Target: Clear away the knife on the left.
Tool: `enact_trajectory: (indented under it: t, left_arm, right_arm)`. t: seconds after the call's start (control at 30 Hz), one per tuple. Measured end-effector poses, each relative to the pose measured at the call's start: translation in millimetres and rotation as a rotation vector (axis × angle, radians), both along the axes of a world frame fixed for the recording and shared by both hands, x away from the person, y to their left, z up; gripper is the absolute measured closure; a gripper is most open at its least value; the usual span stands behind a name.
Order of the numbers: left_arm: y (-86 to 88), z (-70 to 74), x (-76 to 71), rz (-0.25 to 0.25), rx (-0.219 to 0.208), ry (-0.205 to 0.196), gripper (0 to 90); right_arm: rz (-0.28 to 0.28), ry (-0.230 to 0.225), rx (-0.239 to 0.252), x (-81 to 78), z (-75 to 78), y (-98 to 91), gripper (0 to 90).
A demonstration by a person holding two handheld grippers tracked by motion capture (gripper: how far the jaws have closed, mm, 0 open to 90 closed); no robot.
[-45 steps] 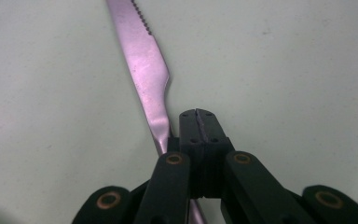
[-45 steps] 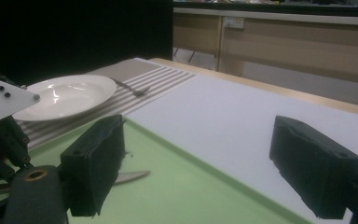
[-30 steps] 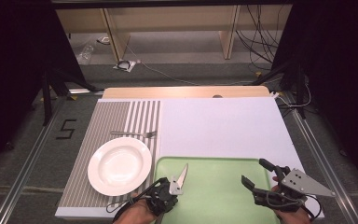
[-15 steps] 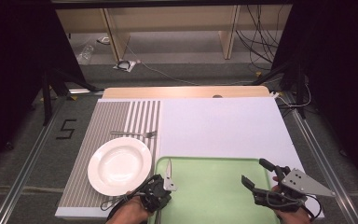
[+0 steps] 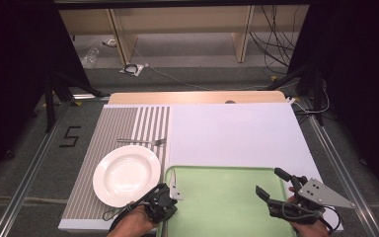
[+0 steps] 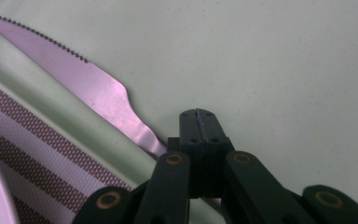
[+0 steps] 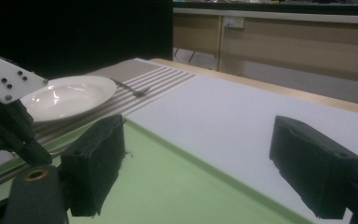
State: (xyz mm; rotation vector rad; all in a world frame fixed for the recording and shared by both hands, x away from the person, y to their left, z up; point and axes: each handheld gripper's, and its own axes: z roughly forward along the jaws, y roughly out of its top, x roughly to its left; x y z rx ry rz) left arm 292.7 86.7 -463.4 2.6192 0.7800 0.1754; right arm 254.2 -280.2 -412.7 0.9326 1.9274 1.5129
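Three cameras: one fixed overhead, one riding on each claw.

The high view looks forward and down over the whole tabletop (image 5: pixel 237 133). The left gripper view sits very close above the green tray (image 6: pixel 279 70), facing down along its jaws. The right gripper view looks low across that tray toward the white plate (image 7: pixel 70 95), which the high view shares.

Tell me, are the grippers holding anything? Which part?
The left gripper is shut on the knife, gripping its handle just behind the blade. The right gripper is open and holds nothing.
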Motion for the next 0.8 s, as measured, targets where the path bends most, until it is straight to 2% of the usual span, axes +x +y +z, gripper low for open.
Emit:
enact_trajectory:
  t: [0.1, 0.2, 0.23, 0.27, 0.3, 0.37, 0.4, 0.43, 0.5, 0.53, 0.63, 0.8]
  left_arm:
    - [3.1, 1.0, 1.3, 0.003, -0.003, 0.009, 89.4]
    - [3.4, 2.0, 1.2, 0.003, -0.002, 0.002, 87.9]
    - [5.0, 3.5, 2.0, 0.006, -0.022, 0.012, 84.2]
    - [5.0, 3.5, 2.0, 0.006, -0.022, 0.012, 81.9]
    - [5.9, 5.4, 2.1, 0.014, -0.048, 0.01, 79.6]
    - [6.9, 7.7, 2.8, 0.013, -0.054, 0.009, 77.9]
    - [7.7, 9.5, 3.1, 0.017, -0.067, 0.014, 74.9]
    - [10.3, 13.6, 4.3, 0.016, -0.08, 0.008, 66.7]
    - [10.9, 14.9, 4.3, 0.02, -0.089, 0.009, 60.9]
    - [12.1, 17.2, 4.8, 0.022, -0.098, 0.007, 60.9]
    - [14.8, 22.4, 6.4, 0.039, -0.126, -0.009, 47.5]
    - [21.7, 30.1, 10.7, 0.068, -0.169, -0.019, 40.6]
  right_arm:
    - [0.0, -0.003, -0.002, 0.3, -0.2, -0.1, 19.1]
    - [0.0, -0.001, -0.001, 0.1, -0.1, 0.0, 19.1]
    - [-0.001, -0.004, -0.002, 0.4, -0.2, 0.0, 19.1]
    - [-0.001, -0.004, -0.002, 0.4, -0.2, 0.0, 19.1]
    - [-0.001, -0.002, -0.004, 0.4, -0.1, -0.3, 19.0]
    - [-0.002, -0.001, -0.003, 0.4, -0.2, -0.2, 19.0]
    - [-0.002, -0.001, -0.004, 0.4, -0.2, -0.1, 19.0]
    - [-0.002, 0.001, -0.003, 0.3, -0.2, 0.0, 19.1]
    - [-0.001, -0.001, -0.004, 0.4, -0.3, 0.0, 19.0]
    - [-0.001, -0.001, -0.003, 0.4, -0.3, 0.0, 19.1]
    - [-0.003, 0.003, -0.002, 0.3, -0.2, -0.3, 19.0]
    - [-0.003, 0.004, -0.003, 0.7, -0.7, -0.9, 19.0]
